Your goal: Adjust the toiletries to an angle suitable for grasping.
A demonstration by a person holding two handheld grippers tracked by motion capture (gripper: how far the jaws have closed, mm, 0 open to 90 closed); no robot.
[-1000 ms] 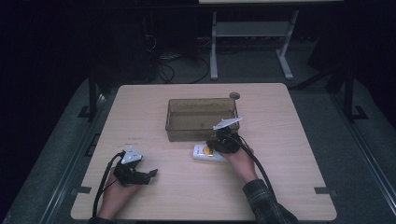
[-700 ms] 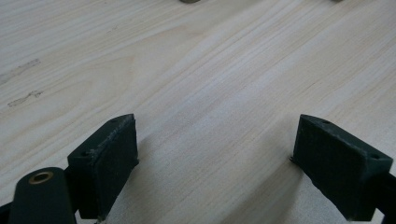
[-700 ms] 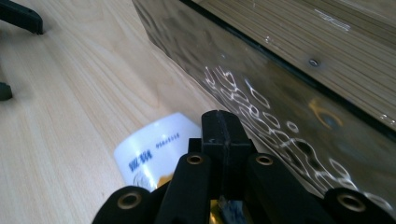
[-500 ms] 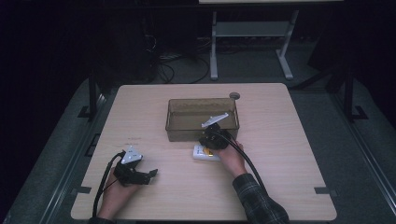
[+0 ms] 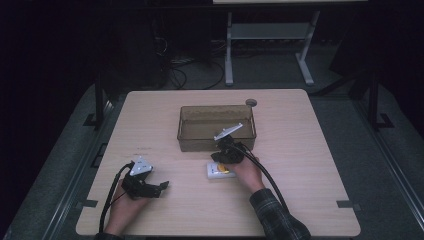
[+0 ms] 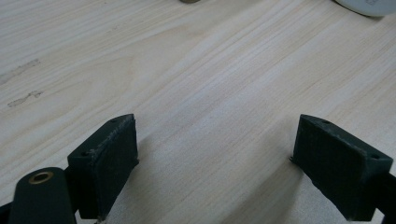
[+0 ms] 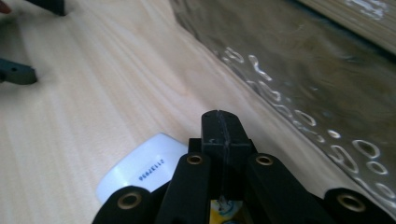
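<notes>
Right gripper (image 5: pixel 223 150) sits over the white packet (image 5: pixel 220 170) on the desk (image 5: pixel 310 150), just in front of the brown tray (image 5: pixel 217 127). Its fingers (image 7: pixel 223 133) are pressed together with nothing clamped between them; in the right gripper view the closed tips point past the packet (image 7: pixel 142 170) toward the tray wall (image 7: pixel 299 79). The packet lies under and slightly behind the fingertips, toward the person, flat on the desk, white end with printed digits sticking out to one side and a yellow patch just visible under the gripper body. Long axis looks roughly parallel to the tray's near wall, though most of it is covered by the hand, so I wouldn't swear to it. Key relation: the tips are already beyond the packet's tray-side edge, so a grasp would need the fingers spread and pulled back or down over it. Left gripper (image 5: pixel 161 187) rests low on the desk well off to the left, fingers (image 6: pixel 107 156) wide apart and empty, bare wood between them. Right hand is clearly the nearer one; left is nowhere close to the packet.
</notes>
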